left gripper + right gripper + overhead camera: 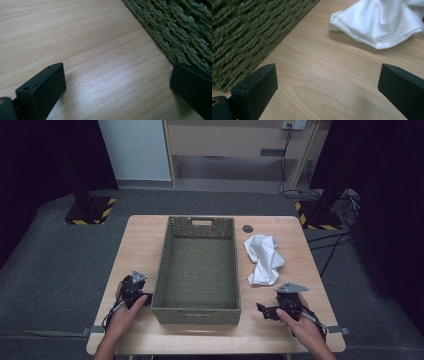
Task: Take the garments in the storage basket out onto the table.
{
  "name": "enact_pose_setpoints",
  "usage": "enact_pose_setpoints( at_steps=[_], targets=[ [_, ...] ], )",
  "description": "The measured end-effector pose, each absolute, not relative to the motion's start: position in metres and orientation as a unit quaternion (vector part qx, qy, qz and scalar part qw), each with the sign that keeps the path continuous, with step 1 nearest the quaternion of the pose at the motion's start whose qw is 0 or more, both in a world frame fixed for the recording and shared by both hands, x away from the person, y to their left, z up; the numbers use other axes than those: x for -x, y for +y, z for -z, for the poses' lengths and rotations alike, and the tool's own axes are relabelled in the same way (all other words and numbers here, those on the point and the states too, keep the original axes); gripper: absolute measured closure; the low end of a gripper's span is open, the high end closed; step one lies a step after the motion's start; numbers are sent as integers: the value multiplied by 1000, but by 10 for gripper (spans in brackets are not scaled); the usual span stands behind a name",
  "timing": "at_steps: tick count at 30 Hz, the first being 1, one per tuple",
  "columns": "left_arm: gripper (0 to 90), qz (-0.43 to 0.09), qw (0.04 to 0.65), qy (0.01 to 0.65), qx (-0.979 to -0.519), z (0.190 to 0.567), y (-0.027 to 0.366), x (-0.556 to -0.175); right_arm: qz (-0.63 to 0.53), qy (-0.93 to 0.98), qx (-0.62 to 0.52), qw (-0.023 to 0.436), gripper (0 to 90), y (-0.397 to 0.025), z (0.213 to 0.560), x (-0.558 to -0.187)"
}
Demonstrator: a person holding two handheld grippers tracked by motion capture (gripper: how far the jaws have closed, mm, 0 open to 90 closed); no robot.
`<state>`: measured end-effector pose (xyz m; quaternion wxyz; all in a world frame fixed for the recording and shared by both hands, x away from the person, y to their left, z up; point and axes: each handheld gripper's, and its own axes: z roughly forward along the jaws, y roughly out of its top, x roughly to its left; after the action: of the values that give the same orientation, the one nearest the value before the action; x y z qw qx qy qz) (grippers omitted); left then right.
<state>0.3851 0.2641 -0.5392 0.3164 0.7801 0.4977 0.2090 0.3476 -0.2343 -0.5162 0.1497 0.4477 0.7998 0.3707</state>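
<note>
A crumpled white cloth [264, 259] lies on the wooden table [142, 235], just right of an empty green woven basket [197, 265]. My left gripper [133, 288] rests low over the table beside the basket's left wall; in the left gripper view it [117, 90] stands open over bare wood, with the basket's weave [180, 27] at the upper right. Near the front right my right gripper [277, 306] is also open and empty. From the right gripper view [327, 92], the cloth [379, 22] lies ahead and the basket [244, 32] to the left.
A small dark round disc [248, 228] sits on the table behind the cloth. Two black stands with yellow-striped bases [90, 210] [320, 212] flank the table on the grey floor. A wooden cabinet [235, 145] stands at the back.
</note>
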Motion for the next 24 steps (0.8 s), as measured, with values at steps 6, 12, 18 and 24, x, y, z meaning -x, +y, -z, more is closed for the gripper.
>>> enact_pose_setpoints(
  at_steps=[6, 12, 18, 24],
  targets=[
    [0, -209, 316, 498, -780, 539, 264, -385, -366, 811, -435, 140, 28, -224, 523, -347],
    [0, -209, 316, 498, -780, 539, 264, -385, -346, 828, -419, 141, 25, -214, 534, -347],
    [0, -209, 316, 498, -780, 539, 264, -385, -338, 831, -411, 162, 4, -211, 541, -346],
    [0, -209, 316, 498, -780, 539, 264, -385, -346, 823, -416, 173, 3, -211, 543, -344]
  ],
)
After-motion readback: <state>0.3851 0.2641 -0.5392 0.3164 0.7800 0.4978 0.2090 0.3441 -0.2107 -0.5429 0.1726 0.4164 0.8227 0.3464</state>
